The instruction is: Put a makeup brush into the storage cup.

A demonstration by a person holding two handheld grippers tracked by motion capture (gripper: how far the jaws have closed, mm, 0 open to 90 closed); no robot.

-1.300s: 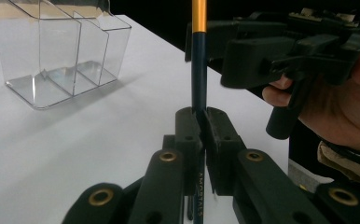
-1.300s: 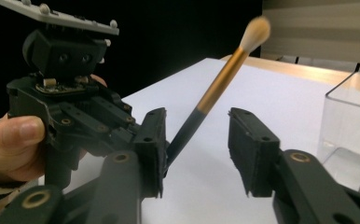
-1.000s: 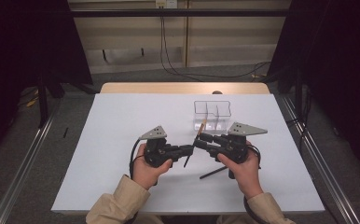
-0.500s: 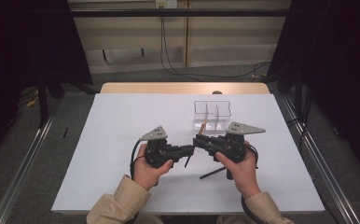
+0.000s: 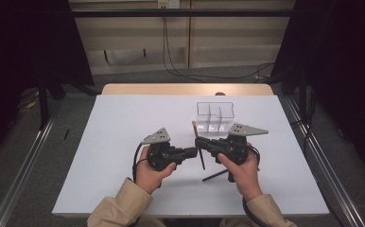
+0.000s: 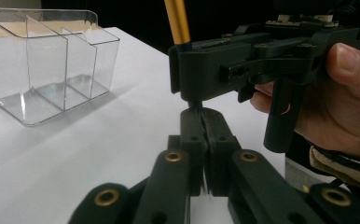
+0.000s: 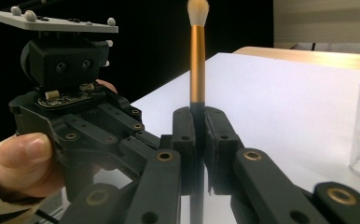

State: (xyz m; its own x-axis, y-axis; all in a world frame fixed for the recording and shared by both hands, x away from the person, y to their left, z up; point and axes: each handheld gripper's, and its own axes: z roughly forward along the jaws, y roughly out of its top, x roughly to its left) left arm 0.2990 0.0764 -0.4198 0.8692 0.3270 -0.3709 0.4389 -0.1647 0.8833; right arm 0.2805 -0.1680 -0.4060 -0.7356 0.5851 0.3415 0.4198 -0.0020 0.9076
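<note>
Brush (image 7: 197, 56) handle vanishes between both clamped tools: left (image 6: 201, 119), right (image 7: 197, 122), just closed.

The makeup brush (image 5: 198, 142) stands between the two grippers. The clear divided organizer (image 5: 214, 117) sits behind them on the table (image 5: 100, 142). A second brush (image 5: 214, 176) lies near the right hand (image 5: 242, 168).

Both hands hold their tools level and nose to nose, the left gripper (image 5: 193, 152) clamped shut, the right gripper (image 5: 198, 142) having just been closing.

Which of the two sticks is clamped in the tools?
The gold-ferruled brush with the pale tip, gripped by left tool and right tool, whose jaws have just been closing on it. The dark stick lies flat on the table.
</note>
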